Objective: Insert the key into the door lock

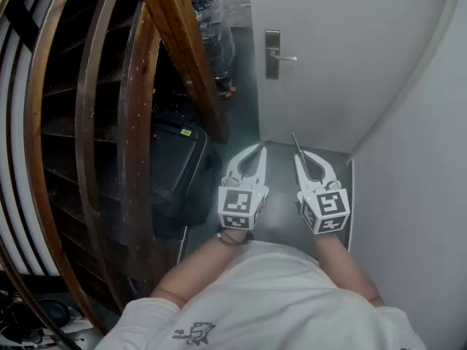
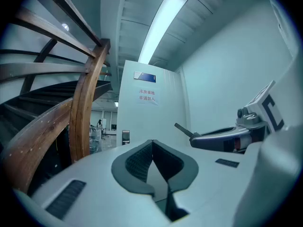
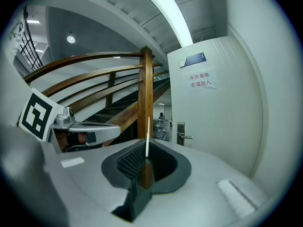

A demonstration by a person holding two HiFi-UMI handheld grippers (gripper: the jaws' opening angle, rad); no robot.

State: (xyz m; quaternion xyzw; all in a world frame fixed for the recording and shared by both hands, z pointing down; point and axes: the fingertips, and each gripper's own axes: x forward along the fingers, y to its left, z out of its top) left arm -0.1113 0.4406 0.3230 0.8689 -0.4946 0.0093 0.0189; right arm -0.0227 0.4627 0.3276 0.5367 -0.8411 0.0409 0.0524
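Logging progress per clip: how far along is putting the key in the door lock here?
Done: the key is clamped in the right hand-held gripper, blade pointing forward. In hand: it is held towards the door, well short of the lock plate; the left hand-held gripper is shut on nothing. Left: close the gap, line up the blade, insert it.

Two white two-jaw grippers are showing (left gripper [image 1: 260, 147], right gripper [image 1: 300, 156]), along with one thin metal key [image 3: 147, 137], one white door [image 1: 343, 64], one silver lever handle [image 1: 273, 53], one black bag [image 1: 175, 170].
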